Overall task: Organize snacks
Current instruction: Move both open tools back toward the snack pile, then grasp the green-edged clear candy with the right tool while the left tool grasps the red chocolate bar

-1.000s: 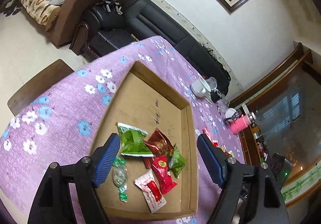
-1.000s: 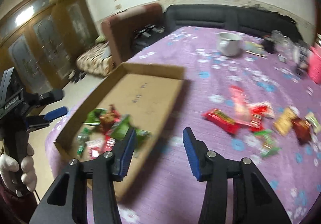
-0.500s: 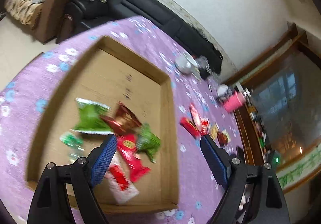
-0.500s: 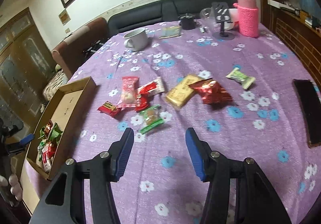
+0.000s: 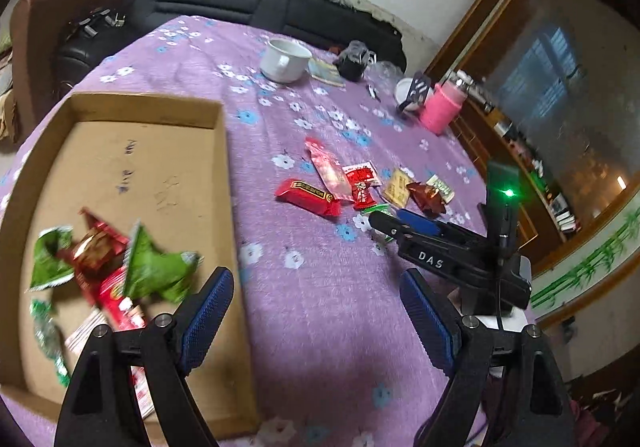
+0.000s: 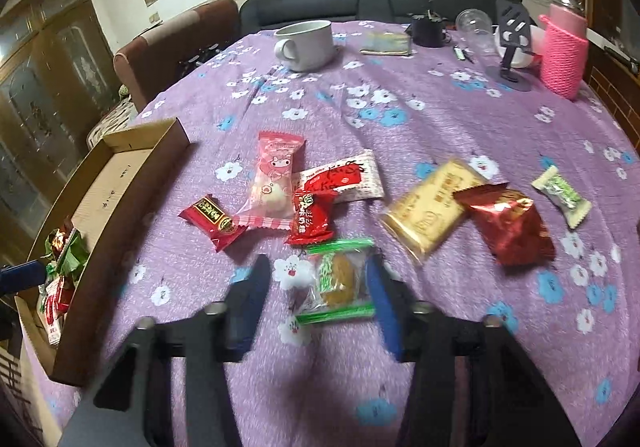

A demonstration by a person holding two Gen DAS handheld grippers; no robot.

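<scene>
Right wrist view, left to right.

1. Cardboard tray (image 6: 132, 183), at 9 o'clock on the purple floral tablecloth (image 6: 440, 111); green and red snack packets (image 6: 66, 251) heaped at its near end.
2. Loose snacks on the cloth, centre: small red bar (image 6: 212, 221); pink-and-white packet (image 6: 274, 183) touching it at 1 o'clock; red-and-white packet (image 6: 344, 179); dark red packet (image 6: 312, 221) overlapping both.
3. Right gripper (image 6: 316, 287), at 6 o'clock; jaws closing, with a clear green-edged snack (image 6: 340, 279) between them. The right pad is at its edge; the left pad stands apart from it.
4. Gold packet (image 6: 432, 207), at 3 o'clock; shiny red packet (image 6: 508, 223) overlapping its right corner; pale green candy (image 6: 560, 195) just beyond.
5. Far edge, 12 to 2 o'clock: white mug (image 6: 308, 43), pink knitted bottle (image 6: 564, 47).

Left wrist view.

6. Left gripper (image 5: 316, 323), at 6 o'clock, jaws spread wide, nothing between them; it hangs over the tray's right wall.
</scene>
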